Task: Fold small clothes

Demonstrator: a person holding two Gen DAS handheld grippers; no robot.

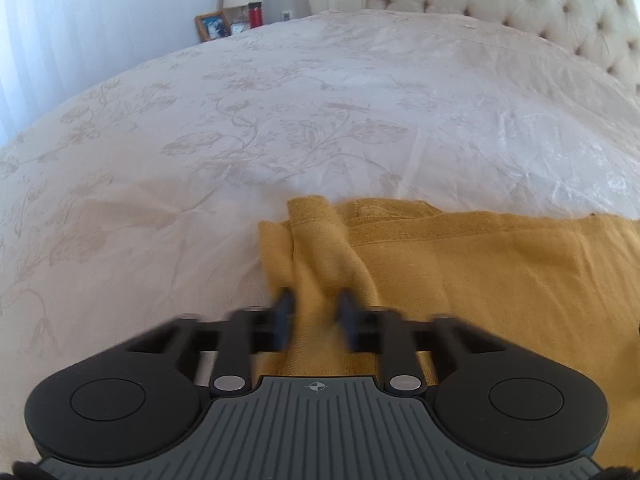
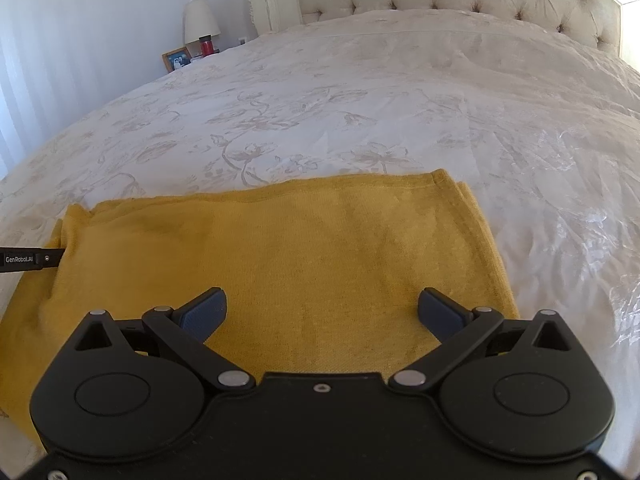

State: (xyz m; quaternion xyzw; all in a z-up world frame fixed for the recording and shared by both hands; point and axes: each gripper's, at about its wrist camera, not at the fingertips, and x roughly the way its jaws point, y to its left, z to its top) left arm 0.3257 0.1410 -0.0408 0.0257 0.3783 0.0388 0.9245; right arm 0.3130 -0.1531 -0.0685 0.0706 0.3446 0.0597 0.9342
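The mustard-yellow knit garment (image 2: 288,264) is lying flat on the floral bedspread (image 2: 340,100), filling the lower centre of the right wrist frame. The left hand-held gripper (image 1: 316,312) is pinching a raised fold at the garment's left edge, jaws closed on the cloth. The right hand-held gripper (image 2: 322,308) is hovering over the garment's near edge, jaws spread wide, gripping nothing.

Soft daylight; fisheye warp; left claw (image 1: 316,312) perhaps motion-blurred.
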